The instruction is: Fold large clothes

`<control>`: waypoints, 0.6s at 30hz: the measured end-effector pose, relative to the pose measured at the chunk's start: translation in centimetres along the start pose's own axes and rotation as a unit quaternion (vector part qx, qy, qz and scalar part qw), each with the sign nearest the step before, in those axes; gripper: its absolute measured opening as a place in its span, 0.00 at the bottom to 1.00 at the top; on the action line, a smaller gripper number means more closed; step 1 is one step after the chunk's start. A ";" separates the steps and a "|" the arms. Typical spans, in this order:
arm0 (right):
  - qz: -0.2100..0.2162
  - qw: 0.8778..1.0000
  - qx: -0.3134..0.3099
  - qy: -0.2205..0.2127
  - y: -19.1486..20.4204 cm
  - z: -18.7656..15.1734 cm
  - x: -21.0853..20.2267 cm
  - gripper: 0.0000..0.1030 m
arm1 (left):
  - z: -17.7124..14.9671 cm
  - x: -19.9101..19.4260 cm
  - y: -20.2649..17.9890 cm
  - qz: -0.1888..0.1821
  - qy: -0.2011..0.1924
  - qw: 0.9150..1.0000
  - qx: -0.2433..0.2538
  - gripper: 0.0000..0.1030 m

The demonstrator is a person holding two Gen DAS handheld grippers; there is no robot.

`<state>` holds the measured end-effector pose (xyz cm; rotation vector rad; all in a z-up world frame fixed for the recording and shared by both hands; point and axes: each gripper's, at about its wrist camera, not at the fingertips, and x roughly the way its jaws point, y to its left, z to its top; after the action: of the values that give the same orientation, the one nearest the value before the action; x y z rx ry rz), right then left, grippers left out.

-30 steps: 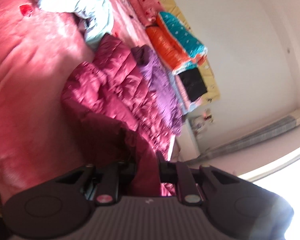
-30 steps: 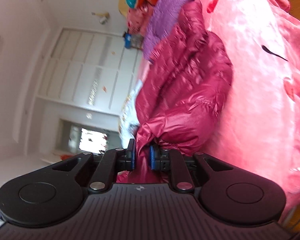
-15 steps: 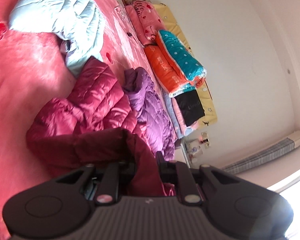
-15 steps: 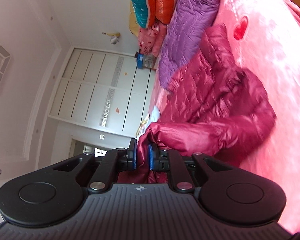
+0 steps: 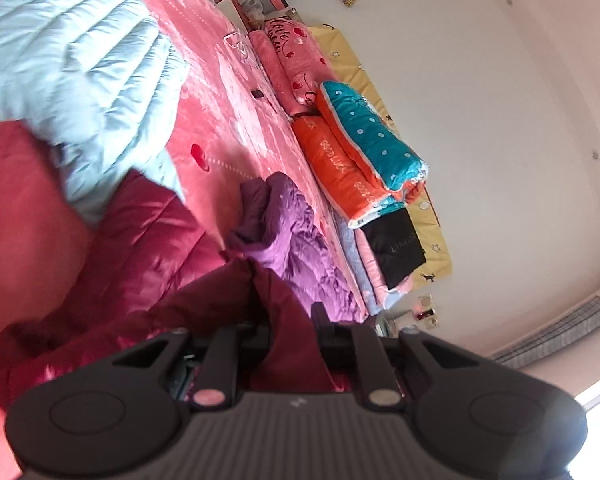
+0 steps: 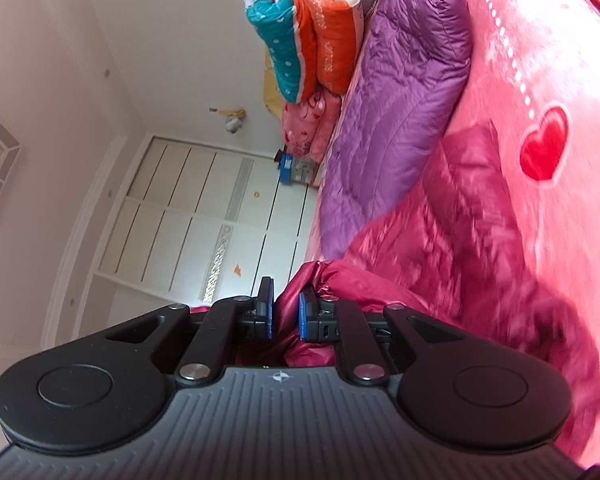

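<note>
Red coat lies spread on the big pink bed, and it is puffy and shiny. From the right wrist view the red coat stretches from the claw out over the pink bed, close to a red heart on the cover.

A pale blue coat sits on the bed too, at the top left in the left view, touching the far end of the red coat. A purple coat lies just beside the red one, on the side near the wall. In the right view the purple coat is long and puffy, right next to the red coat.

Folded blankets, orange and teal, are stacked along the wall past the purple coat. A pink pillow with hearts rests beside them. White closet doors show far off in the right view.

The left claw is clenched on a dark fold of the red coat, which bunches up between its fingers. The right claw pinches another bit of the red coat between its blue pads, and the cloth there is lifted off the bed.
</note>
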<state>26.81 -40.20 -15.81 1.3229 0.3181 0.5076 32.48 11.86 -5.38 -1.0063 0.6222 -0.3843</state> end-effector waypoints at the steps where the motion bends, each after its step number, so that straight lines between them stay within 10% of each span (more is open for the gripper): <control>1: -0.003 1.000 -0.003 -0.002 -0.4 0.6 0.6 0.15 | 0.3 1.1 0.0 0.003 -0.001 1.000 0.000 0.13; 18: -0.084 0.996 0.022 -0.016 -7.4 5.2 8.3 0.18 | 3.4 9.2 4.0 0.099 -0.051 0.994 -0.010 0.14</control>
<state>37.74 -41.34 -21.27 1.3321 0.4118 0.3396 41.79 10.85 -10.32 -0.9674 0.6272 -0.1512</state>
